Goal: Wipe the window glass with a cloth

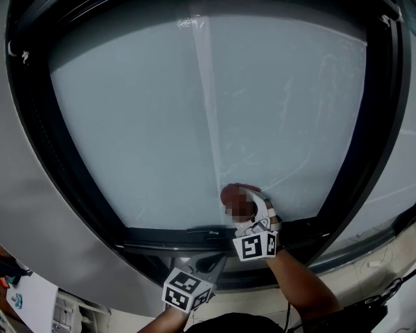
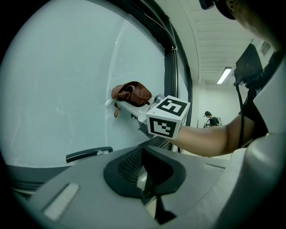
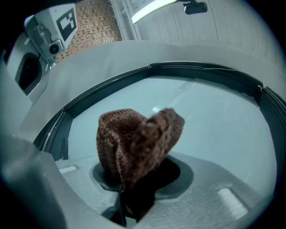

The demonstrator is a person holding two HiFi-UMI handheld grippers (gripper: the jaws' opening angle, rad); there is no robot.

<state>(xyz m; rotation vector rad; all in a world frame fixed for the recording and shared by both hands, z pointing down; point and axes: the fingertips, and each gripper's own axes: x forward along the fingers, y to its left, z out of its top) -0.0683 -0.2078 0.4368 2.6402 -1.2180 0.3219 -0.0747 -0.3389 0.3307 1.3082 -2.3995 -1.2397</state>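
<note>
Your right gripper (image 3: 129, 201) is clamping the brown cloth (image 1: 231, 192) against the glass (image 1: 130, 123), low by the bottom frame (image 1: 195, 233). Your left gripper (image 2: 149, 190) is idling below, closed and empty. Press the wad flat, overlapping strokes upward.

Indoors, an institutional building of office or lab type; which of the two cannot be told.

- A large window (image 1: 130, 130) with a frosted pane in a dark metal frame (image 1: 84, 195) stands straight ahead of the fingers of the right gripper (image 3: 127, 203).
- Right of the fingers of the left gripper (image 2: 149, 194) runs a long corridor with a white ribbed ceiling (image 2: 214, 40) and a strip light (image 2: 225, 75). A person (image 2: 210, 120) stands far down it.
- Up and left of the right fingers are a small-tile wall (image 3: 94, 18) and a second ceiling light (image 3: 154, 6).
- Cables (image 1: 389, 289) lie loose on the pale floor (image 1: 354, 283) under the frame.
</note>
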